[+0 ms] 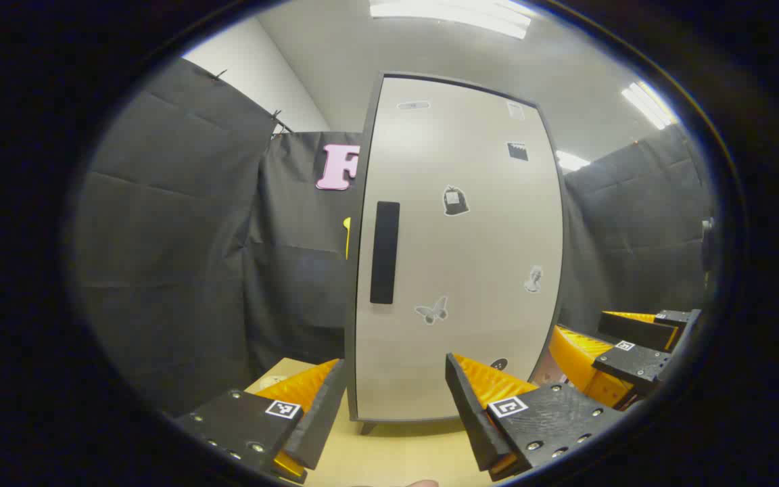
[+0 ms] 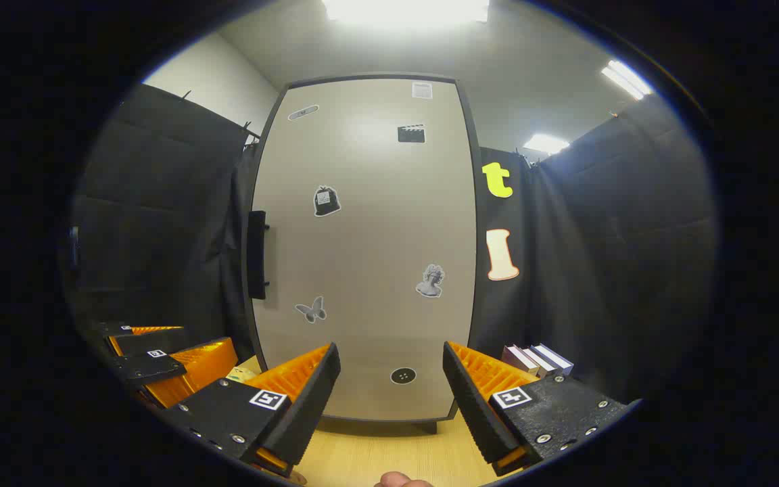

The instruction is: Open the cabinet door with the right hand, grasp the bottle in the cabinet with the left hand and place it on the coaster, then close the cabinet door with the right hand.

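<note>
Stickers without legible writing dot closed cabinet door (image 1: 460,257); left gripper (image 1: 395,406), right gripper (image 2: 389,392) spread.

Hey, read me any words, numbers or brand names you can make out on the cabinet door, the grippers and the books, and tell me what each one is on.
Nothing can be quoted; no text is legible.
cabinet door, top sticker: print too small and blurred.
clapperboard sticker, butterfly sticker: pictures, no readable words.
right gripper, square marker: a coded pattern, no letters.
books: spines too small to read.
</note>
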Available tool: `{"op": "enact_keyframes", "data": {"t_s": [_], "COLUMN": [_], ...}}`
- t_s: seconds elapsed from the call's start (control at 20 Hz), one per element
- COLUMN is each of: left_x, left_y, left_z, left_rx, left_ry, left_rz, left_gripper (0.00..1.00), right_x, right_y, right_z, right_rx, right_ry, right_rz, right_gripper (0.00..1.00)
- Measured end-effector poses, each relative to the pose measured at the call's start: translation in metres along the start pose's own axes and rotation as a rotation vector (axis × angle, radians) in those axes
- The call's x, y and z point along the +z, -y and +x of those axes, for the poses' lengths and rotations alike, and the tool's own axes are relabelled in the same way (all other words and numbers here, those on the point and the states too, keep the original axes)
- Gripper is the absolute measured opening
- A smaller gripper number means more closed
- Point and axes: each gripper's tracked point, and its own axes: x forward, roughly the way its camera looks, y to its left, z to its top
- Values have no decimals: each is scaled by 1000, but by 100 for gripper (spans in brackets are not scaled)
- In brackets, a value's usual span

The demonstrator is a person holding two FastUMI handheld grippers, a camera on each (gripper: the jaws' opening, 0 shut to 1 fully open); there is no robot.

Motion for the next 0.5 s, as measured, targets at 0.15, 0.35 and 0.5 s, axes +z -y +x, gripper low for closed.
{"op": "enact_keyframes", "data": {"t_s": [0.15,0.35,0.5], "left_x": [4,9,10], "left_y": [1,1,1], "left_z": [0,5,7], "left_rx": [-8,-10,-12], "left_ry": [15,28,30], "left_rz": [9,30,39], "left_gripper": [84,85,80], "right_x": [-1,-1,0], "right_y": [-2,-5,-7], "right_z": [2,3,4], "right_rx": [6,13,15], "right_ry": [-1,-2,1], "right_rz": [0,-6,-6], "right_gripper": [94,94,94]}}
